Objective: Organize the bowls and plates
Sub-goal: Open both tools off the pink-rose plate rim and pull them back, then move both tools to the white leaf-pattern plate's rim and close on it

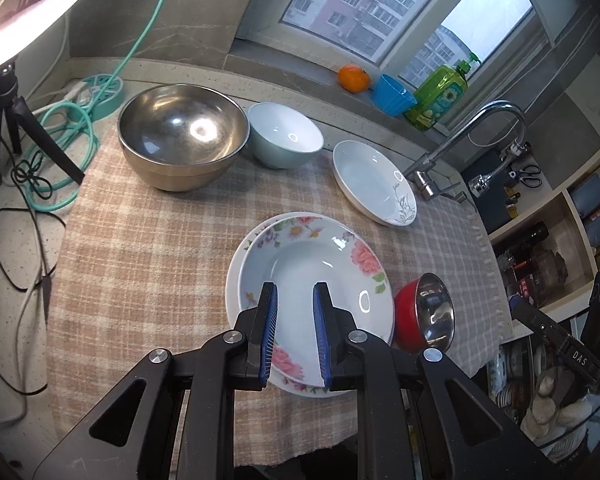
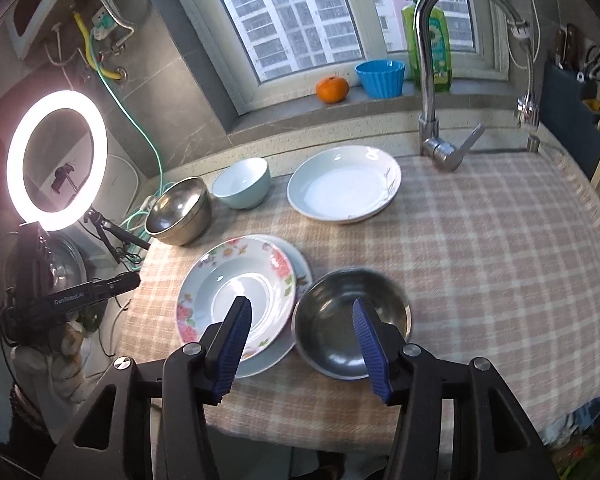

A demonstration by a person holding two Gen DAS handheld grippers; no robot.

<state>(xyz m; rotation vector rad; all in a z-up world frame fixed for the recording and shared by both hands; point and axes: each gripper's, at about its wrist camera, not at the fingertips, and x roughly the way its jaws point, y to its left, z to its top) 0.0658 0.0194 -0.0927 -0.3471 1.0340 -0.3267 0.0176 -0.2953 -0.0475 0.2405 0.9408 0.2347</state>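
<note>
On the checked cloth (image 2: 480,240), from the left: a big steel bowl (image 1: 182,136) at the back corner, a pale blue bowl (image 1: 286,134) just beside it, then a white plate (image 1: 374,182) near the tap (image 2: 430,80). In front, a floral plate (image 1: 316,276) sits stacked on a plain plate (image 2: 300,258), with a small red steel bowl (image 1: 424,312) just beside its right edge. The left gripper (image 1: 294,332) hangs over the floral plate, jaws narrow with a gap, nothing between. The right gripper (image 2: 300,344) stands apart above plate and small bowl, empty
</note>
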